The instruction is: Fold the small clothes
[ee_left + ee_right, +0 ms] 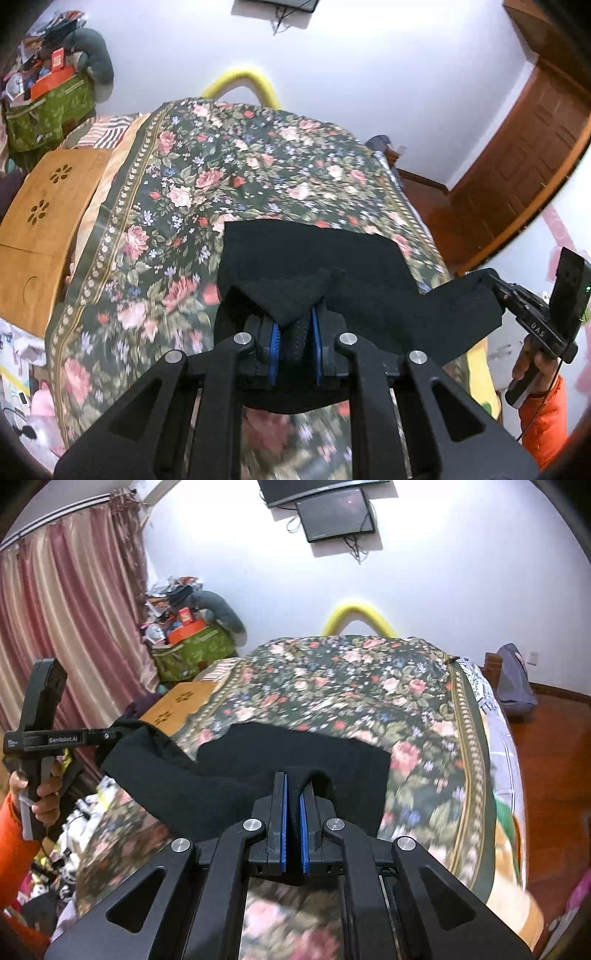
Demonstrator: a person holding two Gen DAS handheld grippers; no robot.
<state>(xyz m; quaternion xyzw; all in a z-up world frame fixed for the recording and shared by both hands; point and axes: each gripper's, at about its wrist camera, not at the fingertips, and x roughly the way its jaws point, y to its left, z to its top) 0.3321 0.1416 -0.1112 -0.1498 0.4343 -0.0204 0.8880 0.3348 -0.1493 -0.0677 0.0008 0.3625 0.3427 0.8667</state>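
Note:
A small black garment (314, 254) hangs stretched between both grippers above the floral bedspread (221, 166), its far part still draped on the bed. My left gripper (294, 325) is shut on a bunched corner of it, black cloth between the blue pads. In the right wrist view my right gripper (293, 794) is shut on another edge of the black garment (295, 753). The right gripper (491, 282) also shows at the right of the left wrist view, and the left gripper (110, 734) at the left of the right wrist view, each held by a hand in an orange sleeve.
A wooden lap table (48, 206) lies on the bed's left side. A green bag (192, 653) piled with clutter stands by the pink curtain (70, 609). A yellow padded rail (358, 616) rises behind the bed. Wooden floor (546, 757) and a door (524, 147) lie to the right.

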